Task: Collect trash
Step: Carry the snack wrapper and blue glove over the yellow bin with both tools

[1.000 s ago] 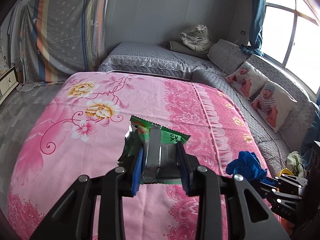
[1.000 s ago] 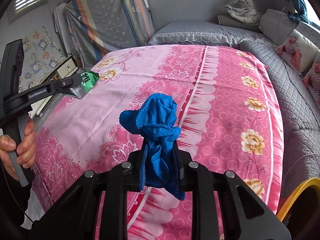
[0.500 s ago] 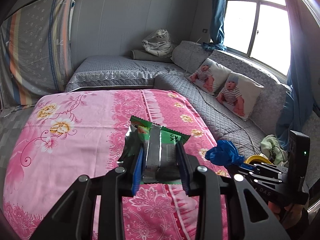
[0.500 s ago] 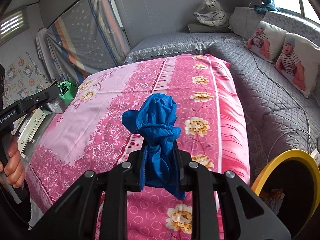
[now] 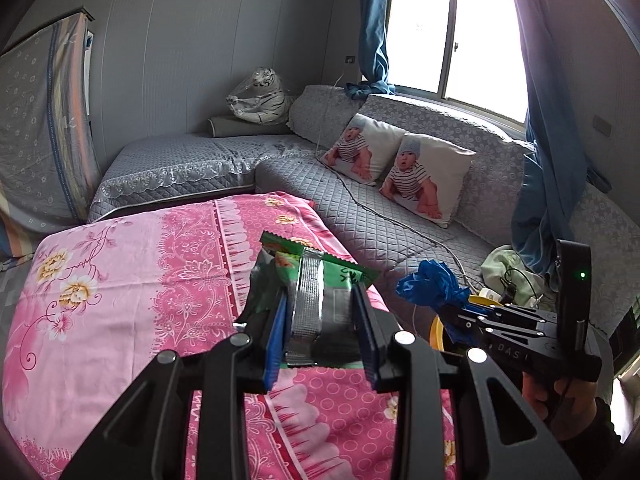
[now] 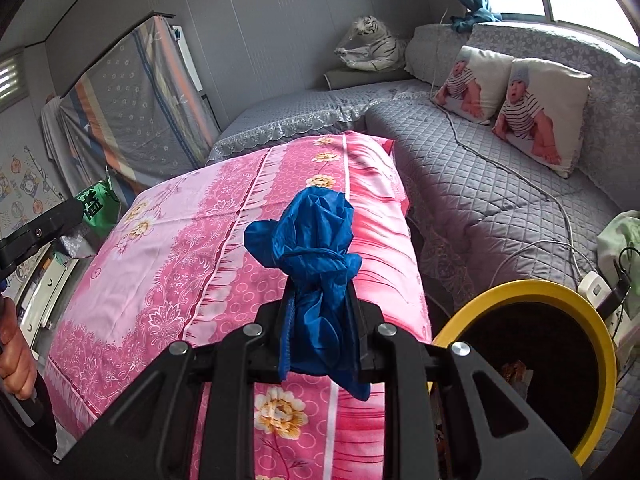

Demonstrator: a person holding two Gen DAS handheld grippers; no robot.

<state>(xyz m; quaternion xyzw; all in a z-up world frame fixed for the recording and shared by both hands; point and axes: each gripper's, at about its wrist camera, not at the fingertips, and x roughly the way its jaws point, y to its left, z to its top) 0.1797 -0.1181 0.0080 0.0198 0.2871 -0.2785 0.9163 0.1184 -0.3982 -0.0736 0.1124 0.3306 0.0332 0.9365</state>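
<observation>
The left gripper [image 5: 322, 322] pinches one green snack wrapper [image 5: 316, 296] between its blue pads, the wrapper standing up out of the jaws with its torn top fanned above the fingertips; the right gripper [image 6: 322, 330] is clamped on one crumpled blue glove [image 6: 316, 248], which bulges above the jaws and hangs a little below them. Both are held over the pink floral bedspread [image 6: 180, 264], with one yellow-rimmed bin [image 6: 600, 360] just right of the right gripper. Beyond lie the grey quilted sofa [image 5: 400, 236], two baby-print cushions [image 5: 428, 184] and one plush tiger [image 5: 260, 96].
</observation>
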